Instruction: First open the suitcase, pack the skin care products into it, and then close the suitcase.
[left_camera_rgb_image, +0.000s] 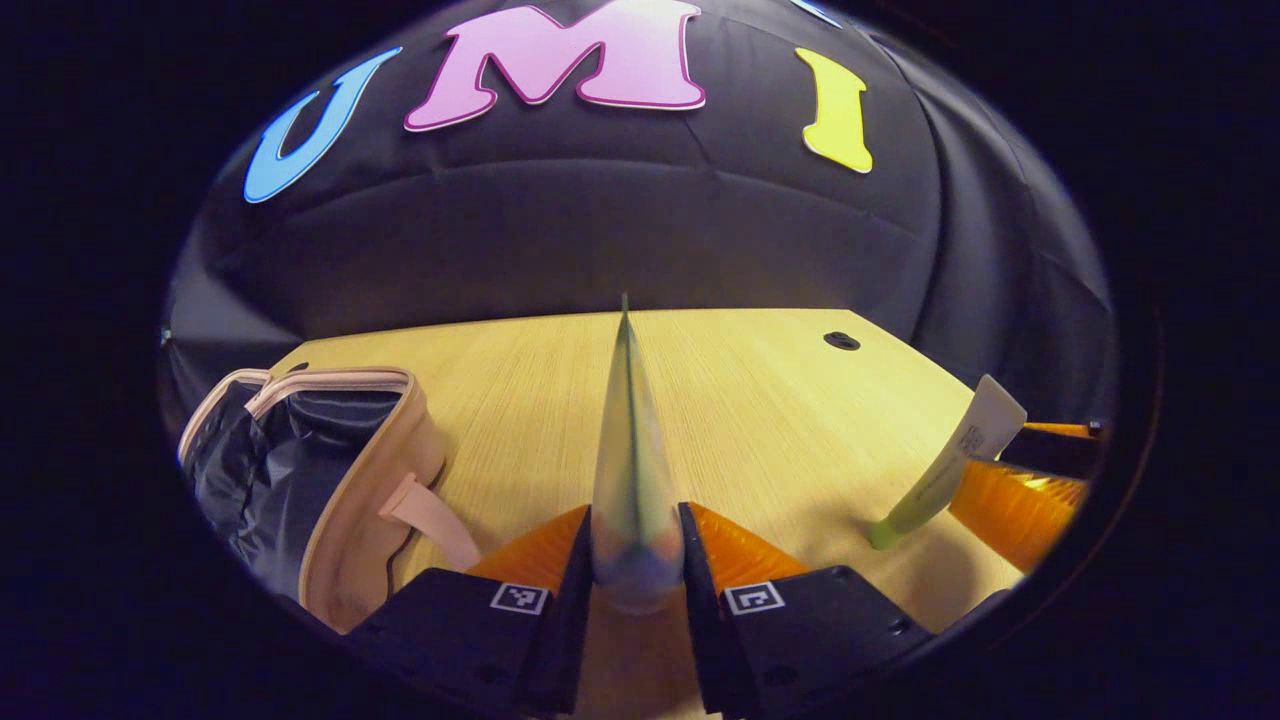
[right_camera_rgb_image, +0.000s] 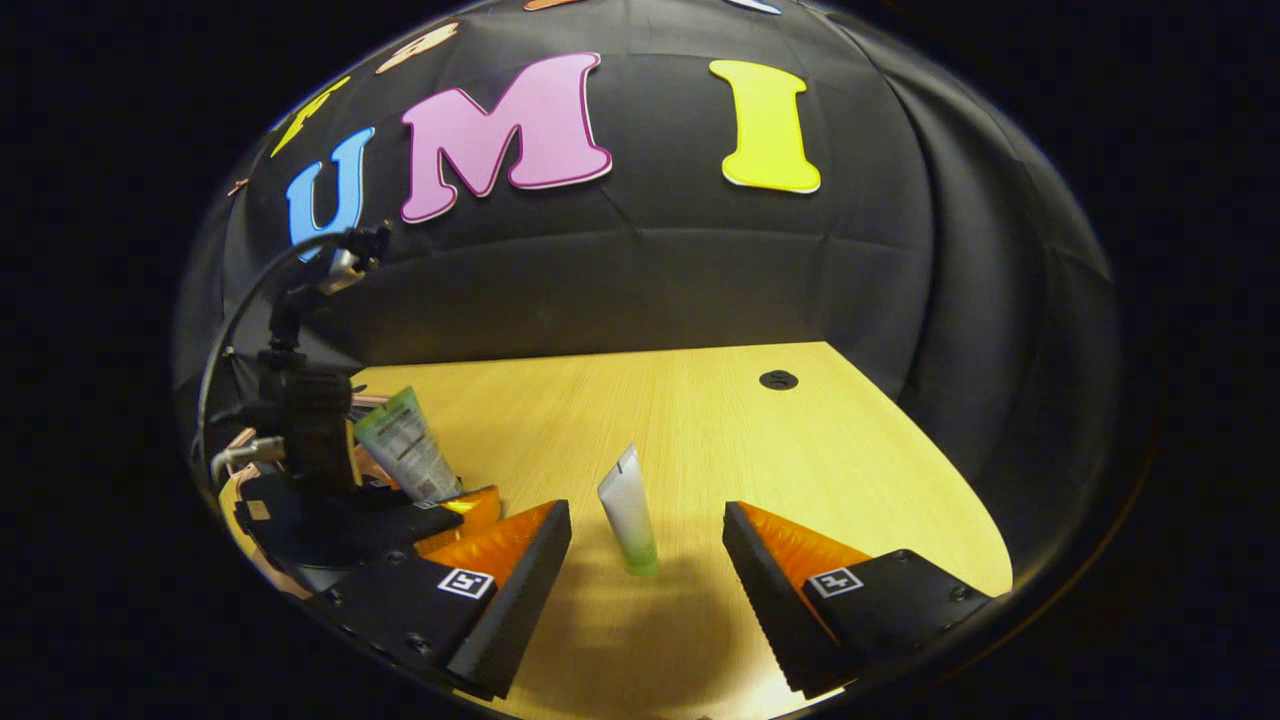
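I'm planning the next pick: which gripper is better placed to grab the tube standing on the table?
Right. The right gripper is open with the standing tube between its fingers, cap down on the table. The left gripper is already shut on another tube, near the open case.

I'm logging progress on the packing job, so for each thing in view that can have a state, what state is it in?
Suitcase: open, dark lining showing, lying on the table.
Tube in the left gripper: clamped between both fingers, held up off the table.
Left gripper: shut on that tube.
Green-capped tube: standing cap down on the table, ungripped.
Right gripper: open, fingers either side of the standing tube, not touching it.
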